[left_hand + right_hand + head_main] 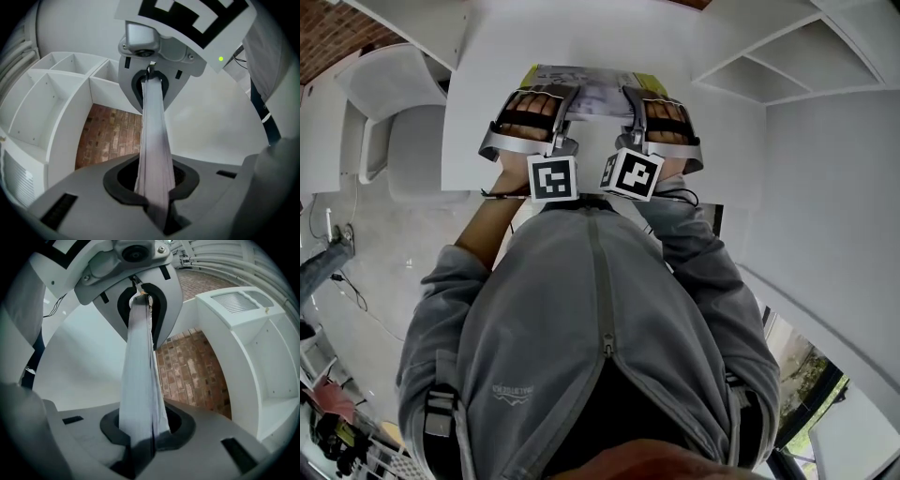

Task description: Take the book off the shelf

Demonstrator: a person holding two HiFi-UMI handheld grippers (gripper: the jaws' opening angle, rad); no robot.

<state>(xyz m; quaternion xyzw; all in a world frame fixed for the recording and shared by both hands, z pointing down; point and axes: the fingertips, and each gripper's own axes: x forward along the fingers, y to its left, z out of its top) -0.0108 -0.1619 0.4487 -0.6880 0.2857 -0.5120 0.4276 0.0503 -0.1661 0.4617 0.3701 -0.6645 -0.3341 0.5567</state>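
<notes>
The book (581,92) was a thin, soft-covered volume with a pale printed cover, yellow at its corners, and a limp block of greyish-white pages. In the head view it lay nearly flat over a smooth white table (478,94), off the white shelf (787,66) and to the left of its square, flat-walled compartments. Whether it touched the table top could not be told. The left gripper (565,103) was clamped on the book's left part and the right gripper (630,101) on its right part. Both were of matte grey plastic, and each carried a cube printed with black-and-white squares. In the left gripper view the dark, rounded pads pinched the page edge, which ran as a narrow, slightly bowed band up to the other gripper. The right gripper view showed the same from the other side, with its pads pressed tight on the paper. A floor of rough red-brown brick (110,136) lay below the shelf. The person wore a grey zipped sweatshirt (591,319) of soft knit.
</notes>
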